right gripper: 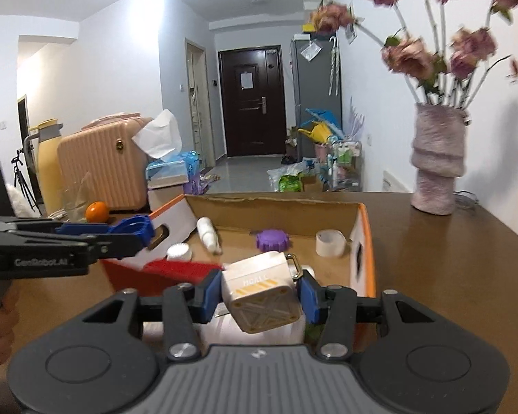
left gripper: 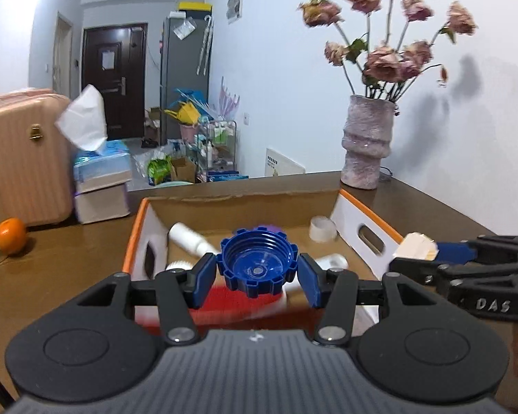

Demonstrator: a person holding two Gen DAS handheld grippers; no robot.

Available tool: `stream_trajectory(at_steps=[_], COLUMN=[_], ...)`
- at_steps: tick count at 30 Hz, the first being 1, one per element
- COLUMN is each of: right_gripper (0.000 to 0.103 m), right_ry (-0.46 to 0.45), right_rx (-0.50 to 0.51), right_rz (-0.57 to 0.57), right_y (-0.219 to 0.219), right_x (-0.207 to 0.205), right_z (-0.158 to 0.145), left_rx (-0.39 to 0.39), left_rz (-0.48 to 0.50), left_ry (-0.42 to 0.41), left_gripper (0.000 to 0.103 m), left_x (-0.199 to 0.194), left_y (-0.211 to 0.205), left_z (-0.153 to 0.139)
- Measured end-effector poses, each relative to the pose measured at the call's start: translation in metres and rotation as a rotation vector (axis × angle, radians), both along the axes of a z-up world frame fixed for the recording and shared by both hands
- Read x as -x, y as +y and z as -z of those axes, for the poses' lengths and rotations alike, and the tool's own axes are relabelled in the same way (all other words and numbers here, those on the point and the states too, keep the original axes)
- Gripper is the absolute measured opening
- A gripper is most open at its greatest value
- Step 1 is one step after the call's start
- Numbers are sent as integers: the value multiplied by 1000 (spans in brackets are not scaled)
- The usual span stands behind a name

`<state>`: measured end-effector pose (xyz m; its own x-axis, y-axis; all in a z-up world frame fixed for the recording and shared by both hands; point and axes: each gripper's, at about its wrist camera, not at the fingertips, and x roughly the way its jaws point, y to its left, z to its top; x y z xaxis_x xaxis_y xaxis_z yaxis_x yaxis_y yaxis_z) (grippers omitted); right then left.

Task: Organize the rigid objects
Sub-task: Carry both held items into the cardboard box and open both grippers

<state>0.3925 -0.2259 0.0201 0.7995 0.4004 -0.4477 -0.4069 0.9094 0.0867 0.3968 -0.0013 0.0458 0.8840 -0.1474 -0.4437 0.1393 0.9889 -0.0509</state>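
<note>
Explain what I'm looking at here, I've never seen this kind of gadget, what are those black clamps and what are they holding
These are two handheld grippers, one in each of a person's hands, each with a camera looking along its two fingers. In the left camera's picture, the left gripper grips a blue ridged cap. In the right camera's picture, the right gripper grips a cream-coloured boxy gadget. Both hover over an open cardboard box on a brown table. Inside lie a purple cap, a tape roll and a white bottle.

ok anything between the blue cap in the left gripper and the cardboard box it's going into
Nothing visible blocks it. The ridged blue plastic cap, clamped in the left gripper, hangs over the open-topped cardboard box. Below lie a white bottle and a red-topped item, with bare floor between.
</note>
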Motion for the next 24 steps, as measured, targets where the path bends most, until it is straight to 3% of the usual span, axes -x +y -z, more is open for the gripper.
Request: stream_trajectory(at_steps=[8, 12, 15, 17, 19, 21, 24], right_gripper=[47, 48, 61, 72, 73, 73, 74], right_ry=[97, 229, 248, 221, 246, 257, 255], right_rx=[71, 121, 137, 110, 68, 49, 43], right_rz=[32, -5, 28, 54, 69, 76, 81], right_y=[31, 44, 47, 41, 33, 28, 25], right_x=[-133, -183, -196, -198, -204, -206, -206], right_z=[18, 32, 39, 38, 41, 44, 46], left_rx=[-78, -110, -67, -18, -5, -1, -8], left_rz=[73, 126, 100, 86, 35, 44, 31], left_ry=[138, 185, 237, 247, 279, 306, 287], left_gripper=[53, 59, 66, 79, 80, 77, 77], left_x=[-129, -160, -173, -176, -179, -179, -172], left_y=[-9, -6, 4, 10, 13, 13, 12], left_z=[16, 30, 36, 37, 42, 45, 44])
